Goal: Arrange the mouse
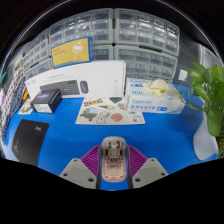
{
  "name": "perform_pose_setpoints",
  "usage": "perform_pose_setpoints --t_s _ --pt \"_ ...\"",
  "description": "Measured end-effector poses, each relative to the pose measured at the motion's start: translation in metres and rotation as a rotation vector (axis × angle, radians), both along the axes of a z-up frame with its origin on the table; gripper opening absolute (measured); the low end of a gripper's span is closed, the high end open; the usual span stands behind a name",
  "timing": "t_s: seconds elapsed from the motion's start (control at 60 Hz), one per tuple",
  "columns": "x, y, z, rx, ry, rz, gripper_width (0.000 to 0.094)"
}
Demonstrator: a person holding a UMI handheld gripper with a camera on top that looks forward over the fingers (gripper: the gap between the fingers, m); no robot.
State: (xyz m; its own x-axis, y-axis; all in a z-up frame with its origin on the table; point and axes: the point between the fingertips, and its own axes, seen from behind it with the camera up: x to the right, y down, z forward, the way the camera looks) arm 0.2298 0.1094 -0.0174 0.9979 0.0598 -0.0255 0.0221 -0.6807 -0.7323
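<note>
The mouse (112, 158) sits right between the fingers of the claw (113, 166), its long axis running straight ahead along them, pads seemingly pressed on both sides, held low over the blue desk (60, 140) short of the leaflet (108, 113).

One wide-angle view rides on the gripper (113, 170), low over the blue table (60, 138), facing forward along the fingers toward boxes (80, 80) and drawer cabinets (110, 30) behind.
</note>
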Motion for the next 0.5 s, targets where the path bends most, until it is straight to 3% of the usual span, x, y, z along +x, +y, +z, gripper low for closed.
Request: perform_pose_setpoints --t_s 0.15,0.333,0.5 --pt "0.004 0.002 0.024 0.004 -0.004 -0.092 0.0359" --pt "-0.03 0.016 0.154 0.194 -0.014 -0.188 0.0359" --pt "-0.115 0.012 0.256 0.327 -0.013 -0.199 0.036"
